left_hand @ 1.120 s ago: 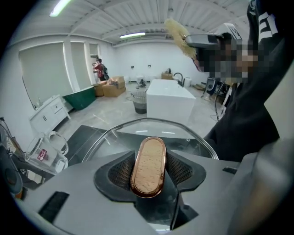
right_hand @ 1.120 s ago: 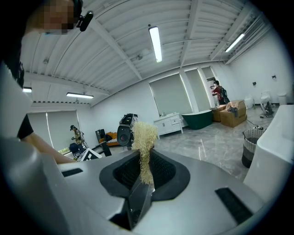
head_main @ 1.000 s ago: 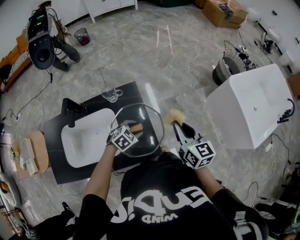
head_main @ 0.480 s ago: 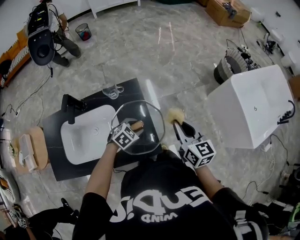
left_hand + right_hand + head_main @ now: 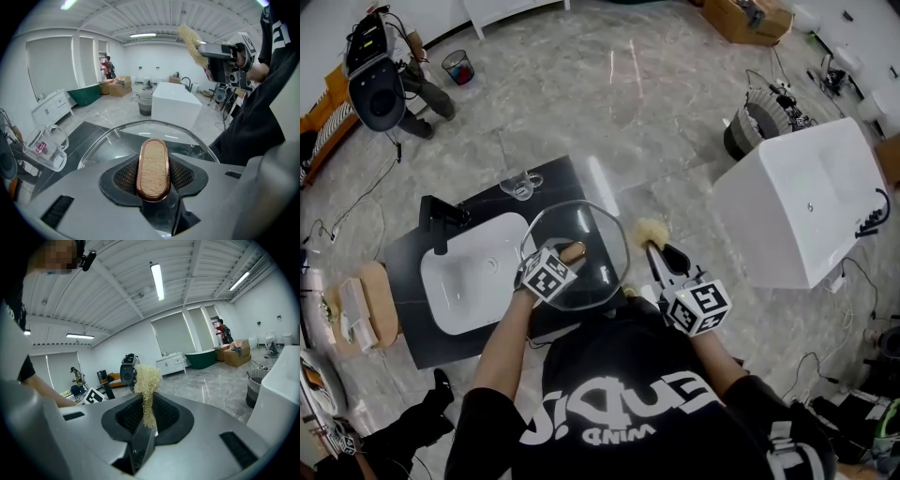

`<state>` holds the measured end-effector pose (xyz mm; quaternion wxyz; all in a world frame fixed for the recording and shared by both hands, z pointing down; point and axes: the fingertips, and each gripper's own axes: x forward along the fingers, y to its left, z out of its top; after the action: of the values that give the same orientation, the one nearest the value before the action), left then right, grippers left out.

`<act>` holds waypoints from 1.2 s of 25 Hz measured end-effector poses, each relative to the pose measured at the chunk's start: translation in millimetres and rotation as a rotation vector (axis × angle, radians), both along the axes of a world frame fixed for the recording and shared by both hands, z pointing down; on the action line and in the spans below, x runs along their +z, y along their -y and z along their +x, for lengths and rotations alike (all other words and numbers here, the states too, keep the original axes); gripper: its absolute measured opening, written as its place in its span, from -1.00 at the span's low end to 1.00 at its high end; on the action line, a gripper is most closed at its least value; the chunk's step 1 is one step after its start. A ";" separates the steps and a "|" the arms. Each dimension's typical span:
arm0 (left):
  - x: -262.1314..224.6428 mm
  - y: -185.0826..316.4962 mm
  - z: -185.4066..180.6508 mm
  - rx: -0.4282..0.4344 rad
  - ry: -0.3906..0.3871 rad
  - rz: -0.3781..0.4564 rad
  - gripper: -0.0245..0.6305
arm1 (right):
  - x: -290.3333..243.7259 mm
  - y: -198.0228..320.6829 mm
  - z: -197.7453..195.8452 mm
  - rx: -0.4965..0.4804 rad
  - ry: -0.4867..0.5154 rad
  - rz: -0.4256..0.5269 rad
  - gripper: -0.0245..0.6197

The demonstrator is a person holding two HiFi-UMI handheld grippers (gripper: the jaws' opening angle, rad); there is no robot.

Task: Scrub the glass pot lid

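The glass pot lid [image 5: 592, 234] hangs tilted over the black counter's right end. Its wooden handle [image 5: 574, 251] sits between the pads of my left gripper [image 5: 567, 256]. The left gripper view shows the handle [image 5: 153, 166] upright in the left gripper [image 5: 153, 172], whose jaws have just been closing onto it, with the glass rim [image 5: 108, 143] beyond. My right gripper [image 5: 655, 247] is level to the lid's right, apart from it, shut on a straw-coloured fibre scrubber [image 5: 652, 231]. The scrubber [image 5: 147, 380] stands up out of the right gripper [image 5: 147, 417].
A white basin [image 5: 473, 277] is set in the black counter [image 5: 417, 333], with a black faucet [image 5: 441, 220] at its far left. A glass mug [image 5: 522, 186] stands at the counter's far edge. A white tub [image 5: 806, 211] stands to the right.
Both grippers and the lid keep their place. A bystander's foot at the lower left has shifted.
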<state>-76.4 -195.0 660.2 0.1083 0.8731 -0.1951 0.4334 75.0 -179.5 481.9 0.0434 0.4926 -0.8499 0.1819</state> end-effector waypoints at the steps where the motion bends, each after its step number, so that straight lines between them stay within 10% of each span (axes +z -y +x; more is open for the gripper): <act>1: -0.3 -0.2 0.0 -0.001 0.001 0.000 -0.38 | 0.5 -0.3 0.5 0.000 0.000 -0.001 -0.78; 21: -42.3 -21.4 -17.9 -0.057 0.018 0.055 -0.39 | -3.3 16.7 -4.6 -0.050 -0.001 0.024 -0.78; 30: -99.9 -10.7 -34.9 -0.369 -0.392 -0.035 -0.39 | -9.1 24.1 8.4 -0.021 0.000 0.047 -0.78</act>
<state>-111.3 -184.4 560.4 0.2361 0.8882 -0.3186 0.2323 83.4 -203.5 472.7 0.0335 0.4847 -0.8590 0.1614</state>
